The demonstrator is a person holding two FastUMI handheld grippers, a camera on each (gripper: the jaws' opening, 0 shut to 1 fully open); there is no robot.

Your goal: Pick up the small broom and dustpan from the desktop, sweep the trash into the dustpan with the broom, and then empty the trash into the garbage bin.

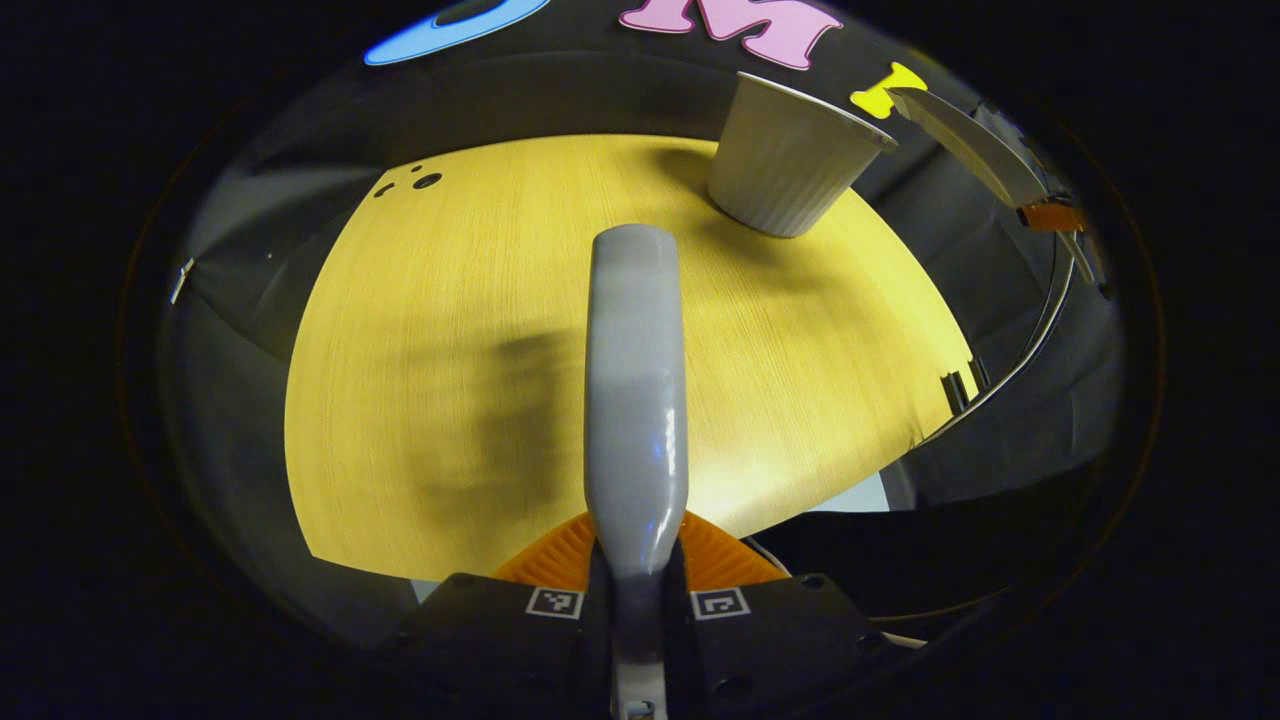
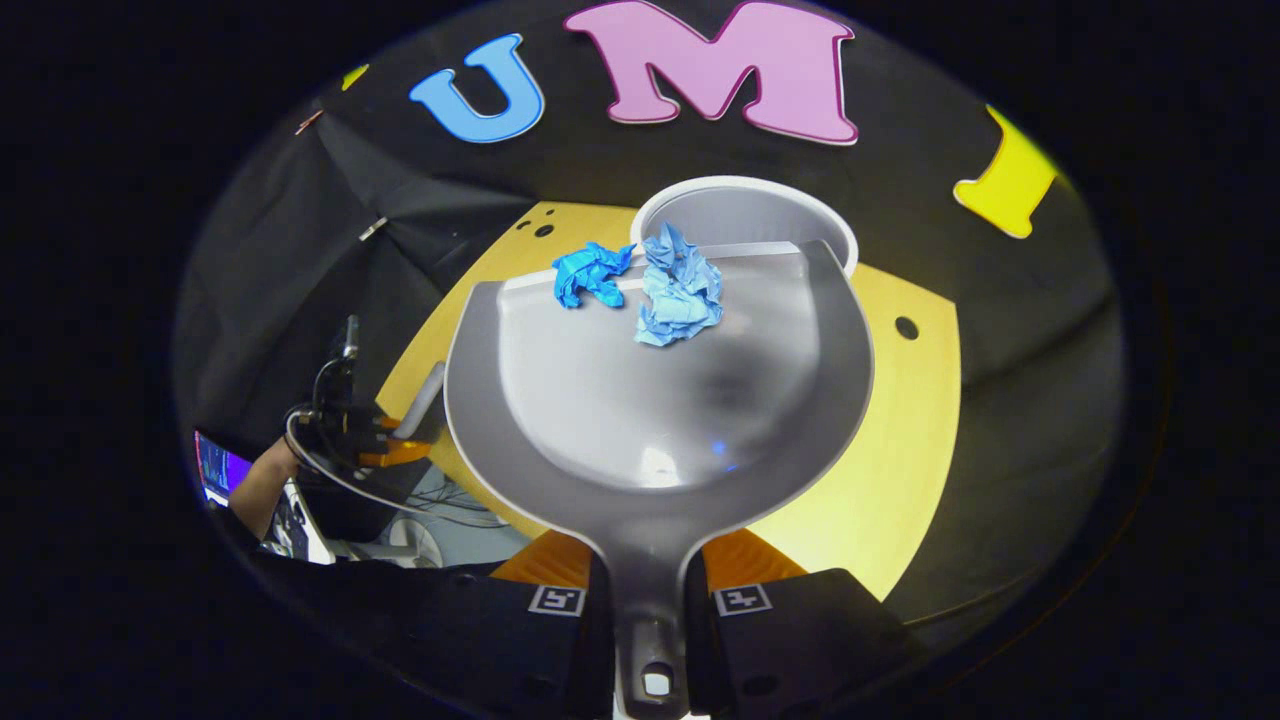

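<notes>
Pointing lip-first at bin (image 2: 745, 215), dustpan (image 2: 660, 400) clamped in right tongs (image 2: 645, 590), broom (image 1: 636, 400) in left tongs (image 1: 637, 590).

The broom (image 1: 636, 400) has a smooth, glossy plastic body catching highlights. The dustpan (image 2: 660, 390) looks like the same sleek grey plastic, with a soft sheen. At its twelve o'clock edge lie two crumpled paper wads (image 2: 650, 285), matt and creased. The garbage bin (image 1: 785, 160) seems ribbed matt plastic. The desktop (image 1: 450, 350) shows fine matt wood grain.

Probably a lab booth: black cloth wall (image 2: 300, 260), cables (image 2: 330, 470).
</notes>
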